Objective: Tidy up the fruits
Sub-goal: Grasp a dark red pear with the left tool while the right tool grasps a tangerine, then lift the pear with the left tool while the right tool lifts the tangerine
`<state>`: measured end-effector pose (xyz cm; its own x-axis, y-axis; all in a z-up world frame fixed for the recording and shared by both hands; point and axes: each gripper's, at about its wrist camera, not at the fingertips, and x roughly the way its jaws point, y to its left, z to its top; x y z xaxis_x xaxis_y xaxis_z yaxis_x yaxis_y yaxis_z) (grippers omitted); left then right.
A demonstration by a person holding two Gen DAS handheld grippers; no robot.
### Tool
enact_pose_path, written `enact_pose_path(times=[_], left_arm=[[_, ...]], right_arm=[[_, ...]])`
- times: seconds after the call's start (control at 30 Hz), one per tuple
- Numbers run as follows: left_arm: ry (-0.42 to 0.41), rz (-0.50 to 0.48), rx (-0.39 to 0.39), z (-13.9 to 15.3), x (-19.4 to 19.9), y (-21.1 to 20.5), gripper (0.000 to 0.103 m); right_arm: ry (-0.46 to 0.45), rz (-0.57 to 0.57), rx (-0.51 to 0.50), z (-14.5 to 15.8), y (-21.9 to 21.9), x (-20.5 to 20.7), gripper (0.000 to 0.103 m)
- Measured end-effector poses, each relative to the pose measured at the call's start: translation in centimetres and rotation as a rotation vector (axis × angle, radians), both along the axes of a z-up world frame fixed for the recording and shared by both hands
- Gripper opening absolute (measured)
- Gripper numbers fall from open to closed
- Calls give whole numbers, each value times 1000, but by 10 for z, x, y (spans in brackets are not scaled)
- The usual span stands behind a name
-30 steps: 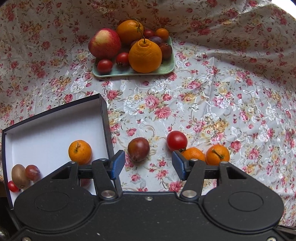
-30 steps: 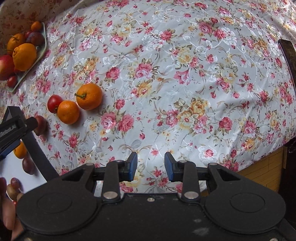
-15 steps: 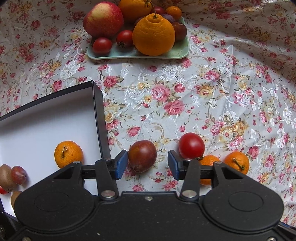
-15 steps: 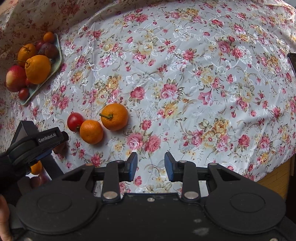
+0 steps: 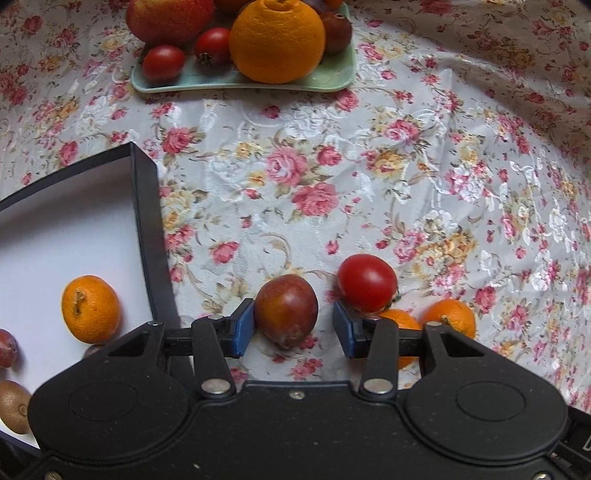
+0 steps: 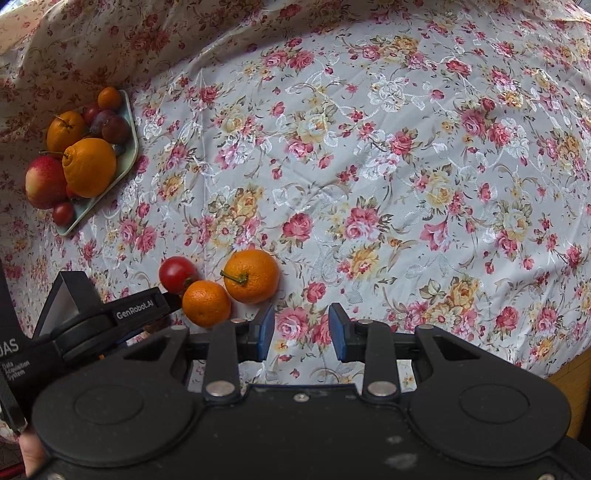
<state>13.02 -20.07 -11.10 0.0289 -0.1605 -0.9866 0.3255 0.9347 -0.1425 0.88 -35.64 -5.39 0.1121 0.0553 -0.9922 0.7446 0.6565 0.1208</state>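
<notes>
Plum sits between the left gripper's spread fingers, touching one, beside the box wall; right gripper parted, empty.

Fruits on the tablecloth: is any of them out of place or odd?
Four lie loose on the cloth, outside box and plate: a plum between the open left tool fingers, a tomato, two tangerines. Nothing damaged.

Apple cut off by top edge; middle mandarin half hidden behind gripper finger; kiwi and plum clipped at left edge.
</notes>
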Motion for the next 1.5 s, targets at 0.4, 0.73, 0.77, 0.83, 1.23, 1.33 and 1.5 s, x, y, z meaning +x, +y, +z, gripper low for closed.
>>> enact_pose_path(times=[0.4,0.73,0.77,0.83,1.23,1.33,1.5], left_arm=[[33,-52,-24,0,-7,-8,42],[32,-32,-28,2,-3,-3,44],[35,-29,-28,2,-3,-3,44],[39,-20,-31,3,-2,-2,44],[46,19,-29,-2,2,-1,45],[44,30,-27,-3,3,-1,45],[34,49,-17,-4,8,1,45]], right_arm=[[-51,-19,-11,-8,3,11,34],[-39,-19,-15,-24,10,27,34],[-32,-16,-16,-26,12,29,34],[-18,-17,-23,-31,13,32,34],[-21,-70,7,-39,10,38,37],[-19,-72,4,-40,11,40,37],[-20,-77,2,-43,12,44,40]])
